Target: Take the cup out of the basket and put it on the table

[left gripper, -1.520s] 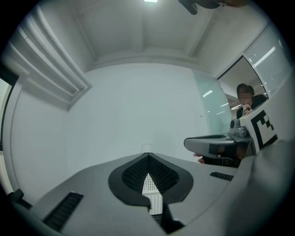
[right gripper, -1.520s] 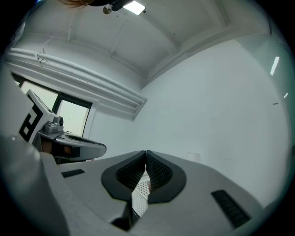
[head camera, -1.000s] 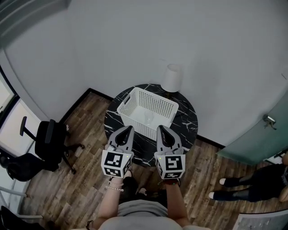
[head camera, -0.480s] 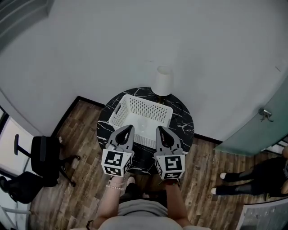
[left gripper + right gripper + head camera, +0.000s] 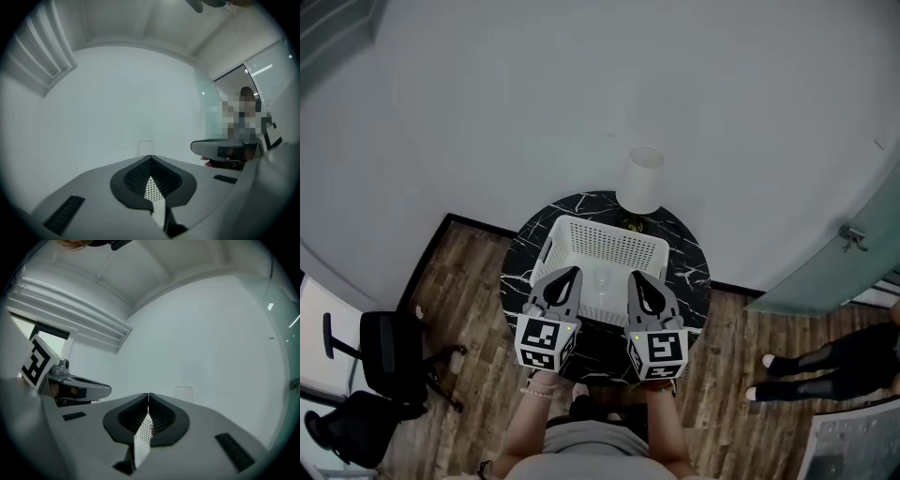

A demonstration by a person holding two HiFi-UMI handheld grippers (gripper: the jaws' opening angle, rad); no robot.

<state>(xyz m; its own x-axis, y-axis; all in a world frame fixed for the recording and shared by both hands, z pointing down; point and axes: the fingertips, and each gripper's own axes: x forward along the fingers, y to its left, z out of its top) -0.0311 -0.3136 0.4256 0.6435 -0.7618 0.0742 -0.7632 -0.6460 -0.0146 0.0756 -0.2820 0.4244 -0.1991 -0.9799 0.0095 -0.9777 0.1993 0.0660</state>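
The round table (image 5: 686,270) stands against the wall; on it sits one white basket (image 5: 617,232), which takes up most of the top; just behind the basket, at the table's far edge, is one lamp (image 5: 641,178). Nearer than the basket, the person holds two grippers side by side above its near rim: the left gripper (image 5: 569,273) and the right gripper (image 5: 637,277); each has its jaws closed tip to tip, with nothing between them. One clear cup (image 5: 602,279) stands inside the basket, towards its near wall and between the two grippers' tips; it looks upright, though it is small and faint from above.

The step in hand, as I judge it, is the reach; neither gripper has entered the basket. To do it well, one gripper should spread its jaws before it goes down, come in from straight above so it clears the basket's near wall, close on the cup's side below the rim, and lift straight up; glass is slippery, so a firm, level grip matters; the bare marble beside the basket looks the place to set it.
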